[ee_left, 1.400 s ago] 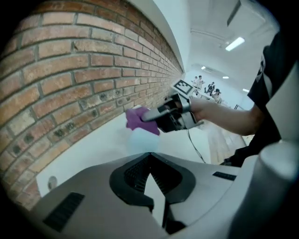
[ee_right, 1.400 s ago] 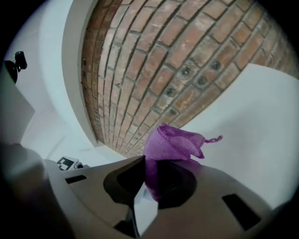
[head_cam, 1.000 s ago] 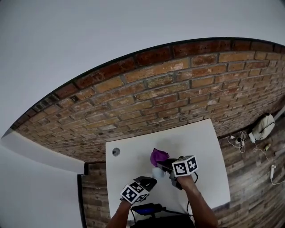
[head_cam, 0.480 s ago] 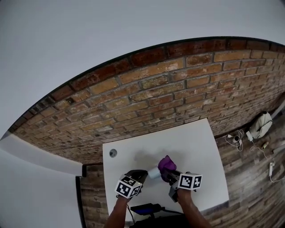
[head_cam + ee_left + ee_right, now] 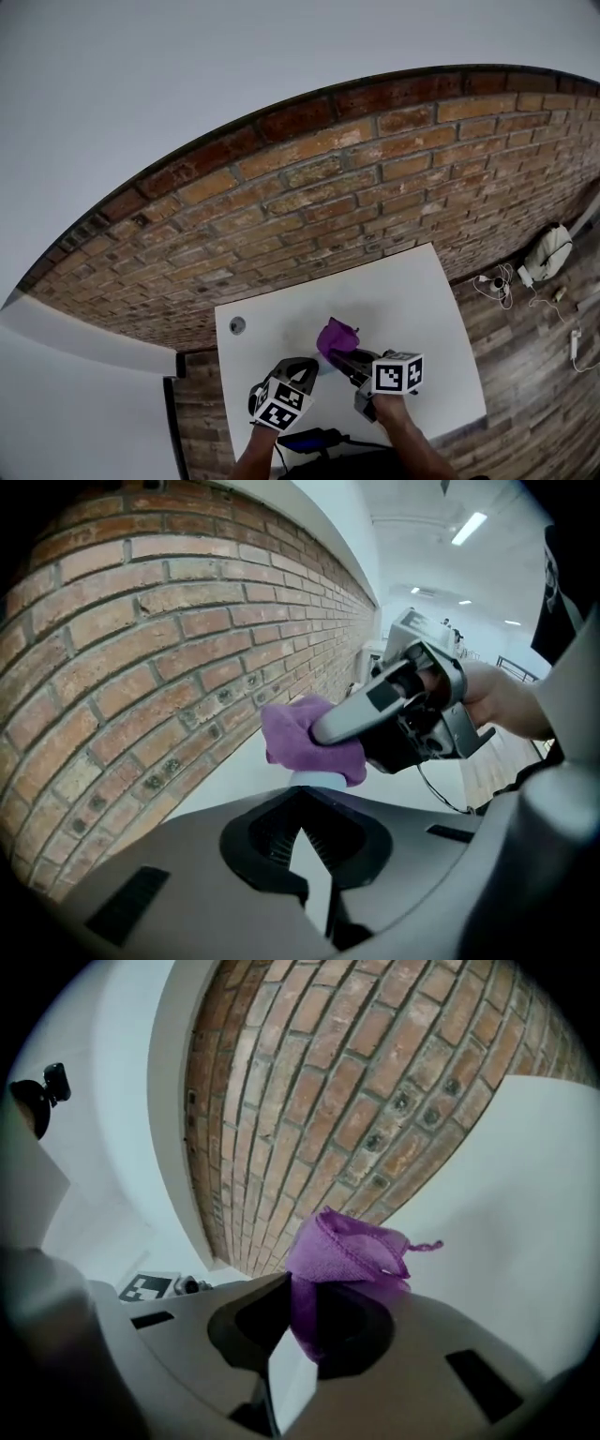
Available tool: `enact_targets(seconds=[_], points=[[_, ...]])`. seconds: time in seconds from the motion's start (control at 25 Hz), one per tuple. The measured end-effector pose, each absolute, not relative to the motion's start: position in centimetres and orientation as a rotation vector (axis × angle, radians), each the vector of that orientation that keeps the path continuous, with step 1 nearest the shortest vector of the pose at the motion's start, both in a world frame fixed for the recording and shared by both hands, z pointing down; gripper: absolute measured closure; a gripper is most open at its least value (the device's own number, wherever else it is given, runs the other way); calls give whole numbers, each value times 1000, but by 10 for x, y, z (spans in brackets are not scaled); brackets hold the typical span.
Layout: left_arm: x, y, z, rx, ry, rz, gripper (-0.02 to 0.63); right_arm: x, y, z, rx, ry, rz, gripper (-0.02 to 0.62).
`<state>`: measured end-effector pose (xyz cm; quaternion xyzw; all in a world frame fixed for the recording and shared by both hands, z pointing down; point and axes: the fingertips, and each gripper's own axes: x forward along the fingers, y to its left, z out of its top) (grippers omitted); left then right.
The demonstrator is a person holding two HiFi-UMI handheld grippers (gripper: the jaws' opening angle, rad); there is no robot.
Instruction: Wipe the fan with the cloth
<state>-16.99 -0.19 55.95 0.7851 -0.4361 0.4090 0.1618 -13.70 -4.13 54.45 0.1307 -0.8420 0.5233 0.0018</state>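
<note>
My right gripper (image 5: pixel 345 354) is shut on a crumpled purple cloth (image 5: pixel 335 335), which bunches out past its jaw tips (image 5: pixel 300 1321) in the right gripper view. The cloth (image 5: pixel 300 738) presses on top of a small pale fan (image 5: pixel 323 780), of which only a bit shows at the tips of my left gripper (image 5: pixel 309 832). My left gripper (image 5: pixel 307 368) is shut and appears to hold the fan over the white table (image 5: pixel 422 309). The right gripper (image 5: pixel 394 714) reaches in from the right in the left gripper view. Most of the fan is hidden.
A brick wall (image 5: pixel 328 187) runs along the table's far edge. A round cable hole (image 5: pixel 237 324) sits in the table's far left corner. A dark object (image 5: pixel 309 438) lies at the near edge. Cables and a white bag (image 5: pixel 548 253) lie on the floor at the right.
The cloth slid towards me and to the right, then back up and left over the fan. Both grippers have lifted a little and rolled.
</note>
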Motion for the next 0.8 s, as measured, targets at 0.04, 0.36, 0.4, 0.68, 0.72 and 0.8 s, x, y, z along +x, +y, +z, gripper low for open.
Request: enact_targets(seconds=[0.04,0.36,0.4,0.68,0.72,0.8], points=[[-169,-1,559,2242,-1248,1178,606,-135,-41,552,427,-2630,1689,540],[-171,-1,560,2236,-1264,1232,606,-118,-26,655,587,-2328,1979,540],[-170,0,561,2237,-1261,1237,606,-115,-25,659,600,-2308,1984,540],[-171,-2,560,2240,-1262,1265,606,-132,-37,541,431,-2672,1638,540],[-171,-2,560,2240,-1264,1270,606,-141,-30,532,382,-2690,1477,540],[-170,-1,560,2239,-1264,1281,606,-154,-18,533,345,-2667,1190,540]])
